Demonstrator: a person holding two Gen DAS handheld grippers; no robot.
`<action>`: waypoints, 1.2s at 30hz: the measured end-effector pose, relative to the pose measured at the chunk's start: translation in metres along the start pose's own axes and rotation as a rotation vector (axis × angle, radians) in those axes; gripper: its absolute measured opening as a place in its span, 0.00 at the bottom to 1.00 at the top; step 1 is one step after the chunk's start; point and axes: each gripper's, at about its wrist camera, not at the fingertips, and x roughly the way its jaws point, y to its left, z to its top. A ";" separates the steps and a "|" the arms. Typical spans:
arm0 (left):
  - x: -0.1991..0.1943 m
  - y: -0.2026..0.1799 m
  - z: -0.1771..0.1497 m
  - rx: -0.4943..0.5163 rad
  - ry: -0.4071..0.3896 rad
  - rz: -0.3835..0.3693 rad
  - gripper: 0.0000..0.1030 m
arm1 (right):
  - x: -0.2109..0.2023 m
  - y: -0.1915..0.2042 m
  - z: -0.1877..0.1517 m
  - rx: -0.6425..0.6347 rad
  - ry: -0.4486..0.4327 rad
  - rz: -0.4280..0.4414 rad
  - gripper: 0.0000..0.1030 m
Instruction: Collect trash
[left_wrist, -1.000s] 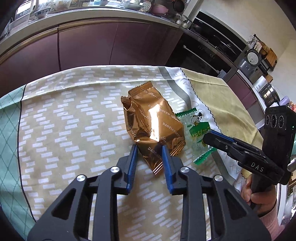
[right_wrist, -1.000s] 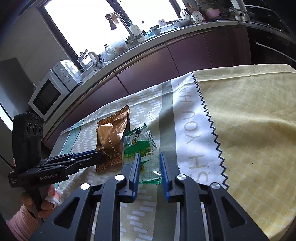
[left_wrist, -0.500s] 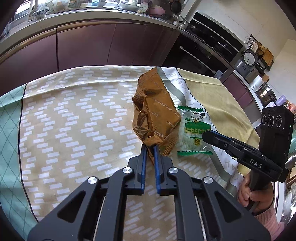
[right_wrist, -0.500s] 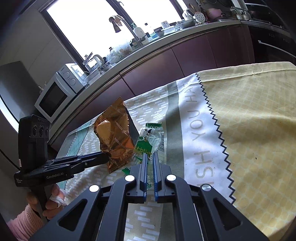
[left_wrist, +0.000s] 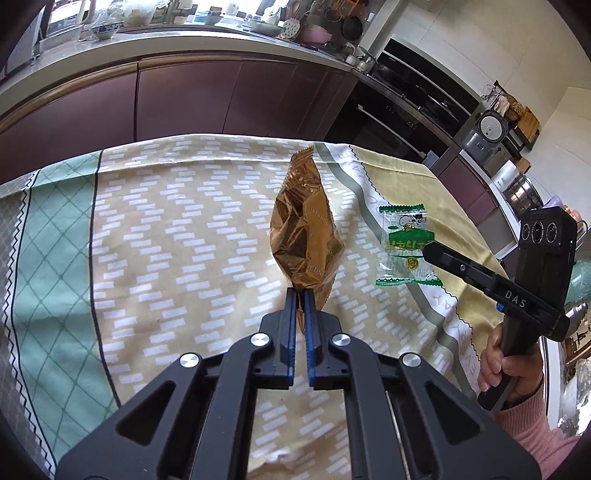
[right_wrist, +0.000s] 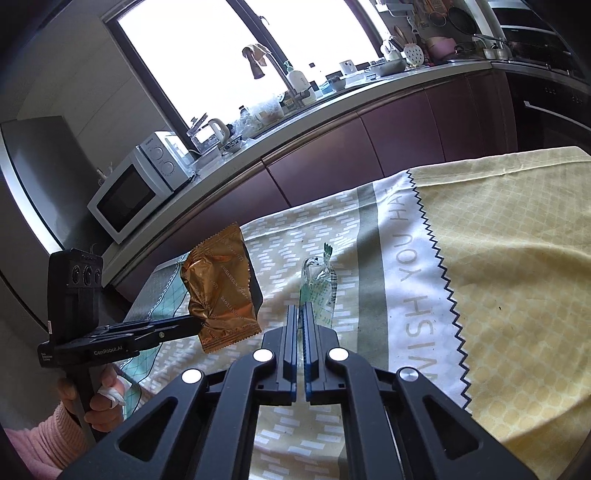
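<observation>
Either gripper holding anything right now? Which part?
Left gripper pinches the crinkled bronze foil wrapper by its near bottom edge. Right gripper pinches the clear green-printed candy wrapper by its near end.

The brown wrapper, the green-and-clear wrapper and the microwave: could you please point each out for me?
brown wrapper (left_wrist: 303, 236): left wrist view, crumpled middle of the foil.
green-and-clear wrapper (left_wrist: 406, 240): left wrist view, printed green label.
microwave (right_wrist: 127, 194): right wrist view, dark door window.

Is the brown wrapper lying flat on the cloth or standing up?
Standing up: the brown wrapper rises on end from the left claw, which pinches its lower edge.
</observation>
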 end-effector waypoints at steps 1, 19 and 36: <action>-0.007 0.001 -0.005 0.003 -0.008 0.004 0.05 | -0.001 0.003 -0.001 -0.006 -0.002 0.005 0.02; -0.107 0.040 -0.089 -0.080 -0.050 -0.030 0.04 | -0.007 0.039 -0.023 -0.030 -0.006 -0.018 0.21; -0.096 0.060 -0.080 -0.082 -0.020 0.057 0.43 | -0.002 0.002 -0.048 0.054 0.057 -0.157 0.59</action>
